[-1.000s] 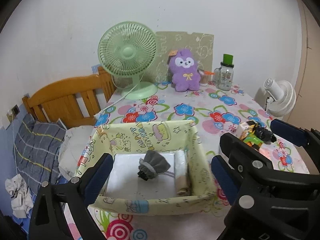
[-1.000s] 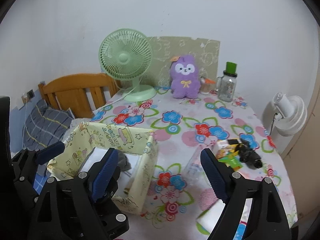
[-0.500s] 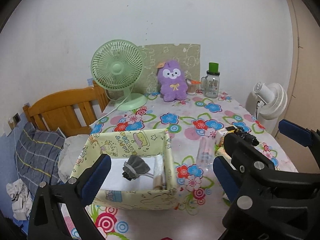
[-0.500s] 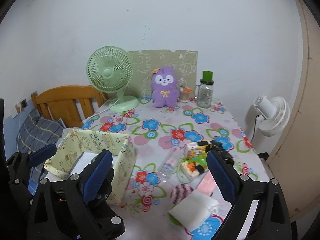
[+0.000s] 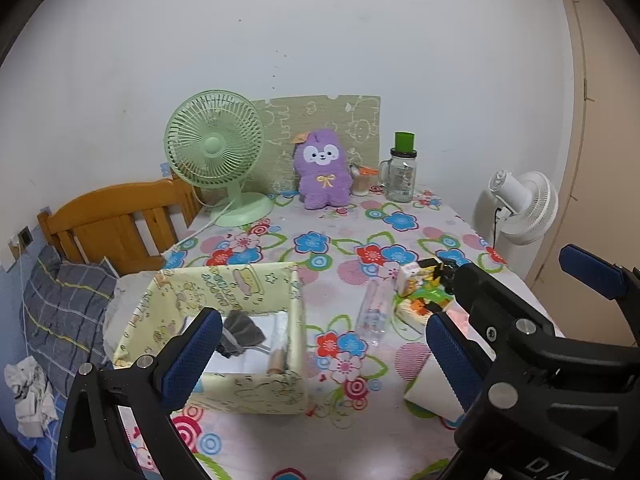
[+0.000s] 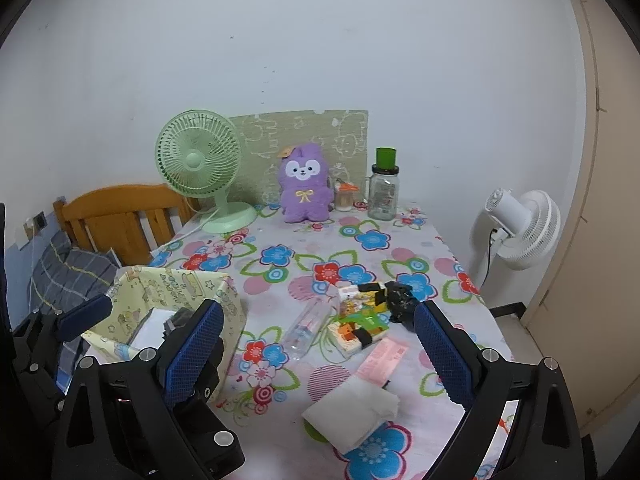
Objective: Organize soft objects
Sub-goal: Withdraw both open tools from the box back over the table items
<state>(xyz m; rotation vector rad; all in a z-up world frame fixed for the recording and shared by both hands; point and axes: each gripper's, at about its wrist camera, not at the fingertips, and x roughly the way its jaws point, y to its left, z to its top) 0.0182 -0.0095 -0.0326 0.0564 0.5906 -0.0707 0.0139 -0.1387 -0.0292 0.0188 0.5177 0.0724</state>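
My left gripper (image 5: 320, 360) is open and empty, held above the near edge of the flowered table (image 5: 280, 432). Its left finger overlaps a yellow fabric box (image 5: 224, 280) that holds a grey drawstring pouch (image 5: 240, 330) on a white folded item. My right gripper (image 6: 316, 348) is also open and empty, above a clear bottle (image 6: 308, 328) lying flat. A white folded cloth (image 6: 352, 412) lies close below it, near the table's front. A purple plush toy (image 6: 306, 184) sits upright at the far edge. A black crumpled bundle (image 6: 400, 300) lies beside printed tissue packs (image 6: 360, 320).
A green desk fan (image 5: 216, 148) and a glass jar with a green lid (image 5: 402, 172) stand at the back by the wall. A pink packet (image 6: 382, 360) lies near the cloth. A white floor fan (image 6: 520, 232) stands to the right, and a wooden bed frame (image 5: 116, 220) to the left.
Both grippers have drawn back and up from the table, so the box and clutter look smaller and more of the tabletop shows. The right jaws have spread a little wider.
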